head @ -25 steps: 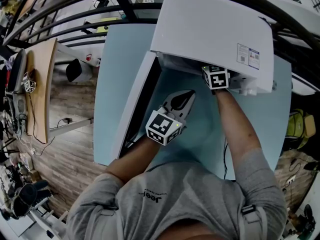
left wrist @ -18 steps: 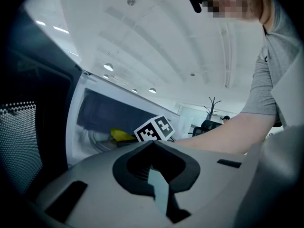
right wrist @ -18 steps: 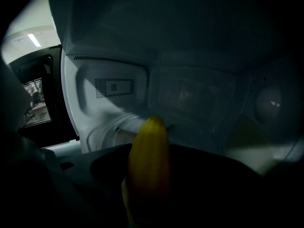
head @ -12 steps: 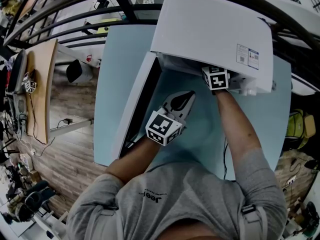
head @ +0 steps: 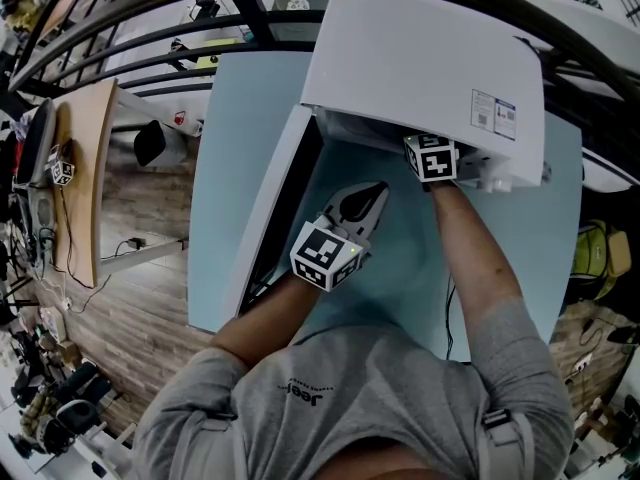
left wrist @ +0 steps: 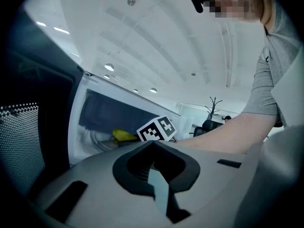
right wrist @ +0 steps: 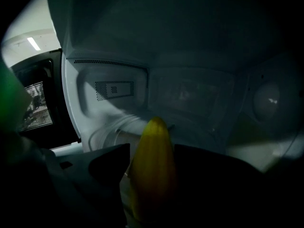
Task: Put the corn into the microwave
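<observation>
**A:** Item one?

**B:** Yellow corn cob (right wrist: 153,175), tapered. It lies inside the cavity of the white box microwave oven (head: 430,58), tip toward the back wall, above the round glass turntable (right wrist: 107,133). Too dark to tell whether it rests on the glass.

**A:** Holder?

**B:** Right tongs (right wrist: 152,148), reaching in through the oven mouth. The jaws flank the cob, one on each side, and have just been opening. A pale slit shows along the cob's left flank, so they are entered as apart, not clamped.

**A:** Second pair?

**B:** Left tongs (left wrist: 153,142), grey with black lining, outside the oven in front of its opening, above the pale blue surface (head: 230,118). Jaws together, nothing between them. Their camera shows the cob as a yellow patch in the cavity, beside the right tongs' black-and-white marker cube (left wrist: 156,128).

**A:** Door?

**B:** White oven door with dark mesh window (head: 265,213), swung open to the left of the cavity.
</observation>
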`<state>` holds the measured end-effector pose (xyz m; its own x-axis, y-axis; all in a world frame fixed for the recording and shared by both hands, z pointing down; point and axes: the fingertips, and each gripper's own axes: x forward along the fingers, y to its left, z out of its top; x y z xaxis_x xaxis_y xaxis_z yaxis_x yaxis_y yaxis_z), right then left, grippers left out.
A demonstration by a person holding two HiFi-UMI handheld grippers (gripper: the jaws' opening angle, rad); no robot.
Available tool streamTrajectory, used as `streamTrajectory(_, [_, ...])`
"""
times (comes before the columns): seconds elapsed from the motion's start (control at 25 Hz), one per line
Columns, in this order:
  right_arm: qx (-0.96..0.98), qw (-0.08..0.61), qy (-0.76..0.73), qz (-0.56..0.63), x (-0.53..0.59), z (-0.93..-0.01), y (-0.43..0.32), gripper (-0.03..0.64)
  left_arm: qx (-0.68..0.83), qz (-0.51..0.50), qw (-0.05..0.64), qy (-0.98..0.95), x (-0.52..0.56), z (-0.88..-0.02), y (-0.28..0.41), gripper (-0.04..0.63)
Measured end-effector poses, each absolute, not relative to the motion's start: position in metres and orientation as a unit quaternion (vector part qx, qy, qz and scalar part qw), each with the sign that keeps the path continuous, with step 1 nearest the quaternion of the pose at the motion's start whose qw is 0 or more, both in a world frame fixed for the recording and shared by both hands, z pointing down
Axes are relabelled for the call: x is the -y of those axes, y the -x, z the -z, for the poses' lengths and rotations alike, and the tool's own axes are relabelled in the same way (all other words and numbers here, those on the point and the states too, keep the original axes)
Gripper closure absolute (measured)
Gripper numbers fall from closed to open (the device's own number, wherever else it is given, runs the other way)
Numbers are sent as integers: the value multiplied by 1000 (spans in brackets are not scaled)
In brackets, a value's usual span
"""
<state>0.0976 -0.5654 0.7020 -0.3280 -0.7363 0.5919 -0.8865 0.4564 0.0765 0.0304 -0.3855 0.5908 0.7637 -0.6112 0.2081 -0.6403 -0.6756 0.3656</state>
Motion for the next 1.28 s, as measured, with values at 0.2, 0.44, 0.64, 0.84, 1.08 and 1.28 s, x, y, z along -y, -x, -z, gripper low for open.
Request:
streamTrajectory(0.2, [809,270,-506,-133,561,-695,-99,311,347,-36,211,-913,385,-589,-30,588])
streamTrajectory(0.44, [818,256,-498,-129,551,-684,-94,305,349,-36,206,-914,379,-583,-35,588])
streamTrajectory(0.64, [823,247,-497,-123,538,-673,-92,304,350,-38,201,-914,371,-576,-38,588])
streamTrajectory(0.84, [830,239,-489,-123,519,-663,-90,304,353,-43,197,-914,363,-572,-41,588])
streamTrajectory(1.08, [848,218,-468,-125,490,-645,-87,304,360,-44,188,-913,353,-561,-45,588])
streamTrajectory(1.28, [860,203,-451,-128,466,-631,-95,304,373,-48,183,-908,341,-557,-48,588])
